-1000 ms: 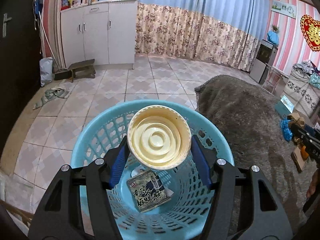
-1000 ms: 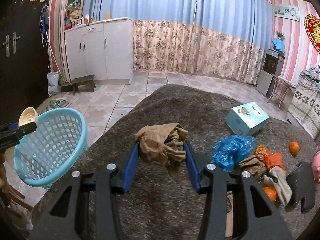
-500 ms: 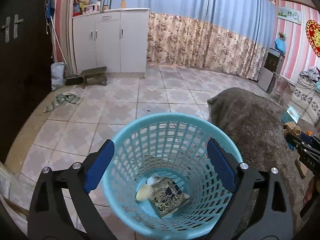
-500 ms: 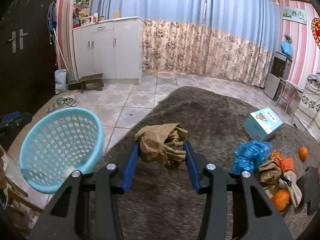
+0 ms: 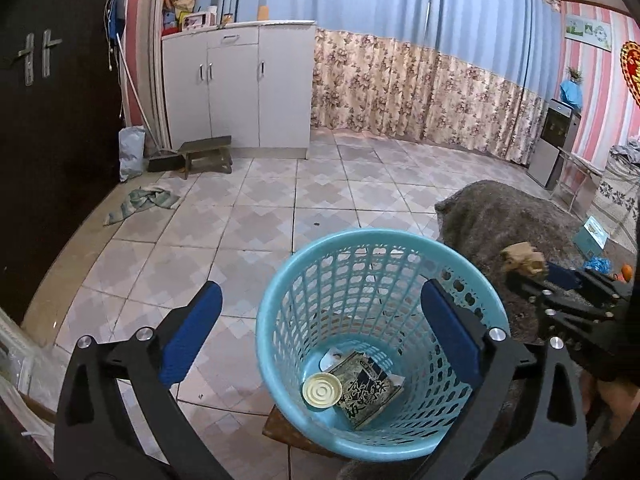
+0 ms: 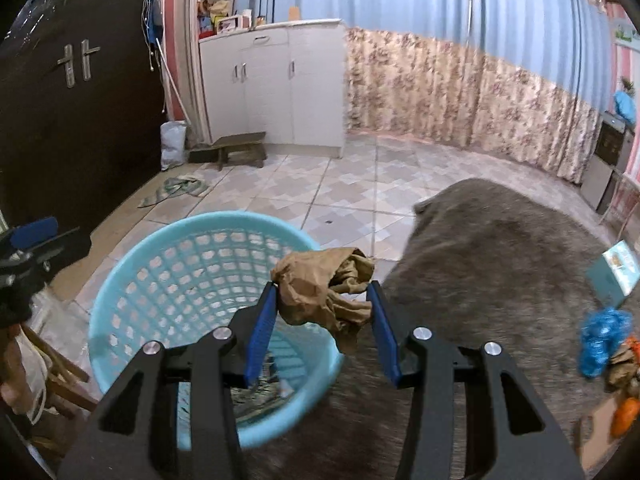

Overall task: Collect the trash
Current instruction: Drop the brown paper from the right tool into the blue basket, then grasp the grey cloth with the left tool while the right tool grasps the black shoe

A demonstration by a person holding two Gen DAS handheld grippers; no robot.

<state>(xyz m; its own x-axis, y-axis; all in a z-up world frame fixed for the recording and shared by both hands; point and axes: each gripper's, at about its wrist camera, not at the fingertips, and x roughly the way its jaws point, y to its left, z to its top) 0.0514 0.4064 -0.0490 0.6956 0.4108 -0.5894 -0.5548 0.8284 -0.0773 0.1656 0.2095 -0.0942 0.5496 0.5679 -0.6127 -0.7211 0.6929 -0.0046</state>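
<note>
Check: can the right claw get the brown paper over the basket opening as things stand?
Probably yes. The right claw grips the crumpled brown paper right at the blue basket's near rim. The left claw, wide open and empty, sits off to the basket's side, so the opening looks unobstructed.

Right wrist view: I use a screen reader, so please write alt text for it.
The right gripper holds a crumpled brown paper bag in its jaws, beside the rim of a light blue plastic mesh basket. A grey shaggy rug lies to the right on the tiled floor.
</note>
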